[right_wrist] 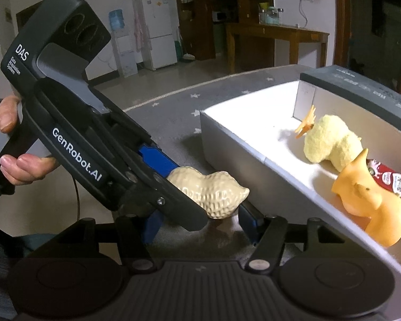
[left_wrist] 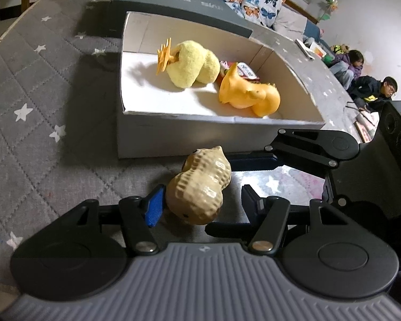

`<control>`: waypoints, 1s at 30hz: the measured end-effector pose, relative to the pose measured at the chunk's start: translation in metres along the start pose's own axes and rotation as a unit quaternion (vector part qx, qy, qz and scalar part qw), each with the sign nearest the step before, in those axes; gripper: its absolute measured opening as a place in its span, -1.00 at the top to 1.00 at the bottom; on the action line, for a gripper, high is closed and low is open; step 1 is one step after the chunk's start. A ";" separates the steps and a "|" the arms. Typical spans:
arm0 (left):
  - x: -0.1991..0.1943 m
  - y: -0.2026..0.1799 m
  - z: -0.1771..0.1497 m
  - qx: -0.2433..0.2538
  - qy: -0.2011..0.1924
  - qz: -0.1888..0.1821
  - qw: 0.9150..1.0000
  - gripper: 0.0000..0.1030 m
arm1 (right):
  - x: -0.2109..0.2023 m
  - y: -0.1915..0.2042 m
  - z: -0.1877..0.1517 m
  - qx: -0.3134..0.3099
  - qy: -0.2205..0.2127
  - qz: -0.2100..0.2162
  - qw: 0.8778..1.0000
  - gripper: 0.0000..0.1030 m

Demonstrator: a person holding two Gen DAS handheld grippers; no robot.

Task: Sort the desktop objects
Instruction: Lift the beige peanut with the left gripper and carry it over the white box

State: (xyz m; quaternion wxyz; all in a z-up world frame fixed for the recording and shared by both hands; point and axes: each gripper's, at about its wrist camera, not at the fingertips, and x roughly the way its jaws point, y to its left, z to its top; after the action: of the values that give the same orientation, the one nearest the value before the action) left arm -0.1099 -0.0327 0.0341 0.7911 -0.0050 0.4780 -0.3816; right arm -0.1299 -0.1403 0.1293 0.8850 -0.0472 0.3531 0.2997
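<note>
On the grey starred desk (left_wrist: 40, 85) just before the box (left_wrist: 173, 139), the left gripper (left_wrist: 200, 200) clamps the peanut (left_wrist: 200, 187) while the right gripper (right_wrist: 200, 219), fingers apart, flanks it; best lift it level over the wall.

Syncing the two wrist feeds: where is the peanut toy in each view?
Left wrist: peanut toy lower centre, on the grey star cloth just in front of the white box, against the blue pad of the left tongs.
Right wrist: peanut toy centre, partly behind the left tongs, left of the box wall.
Shared landmark: the yellow plush inside the box.
</note>
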 end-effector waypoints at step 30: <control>0.037 -0.014 0.102 0.037 -0.025 -0.004 0.999 -0.19 | -0.019 -0.074 0.054 0.007 -0.018 -0.057 0.998 -0.23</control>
State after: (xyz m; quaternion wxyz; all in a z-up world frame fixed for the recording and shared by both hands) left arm -0.0318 -0.1014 0.0667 0.8010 0.0128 0.4436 -0.4019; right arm -0.0663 -0.1943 0.1727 0.9073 -0.0559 0.3358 0.2468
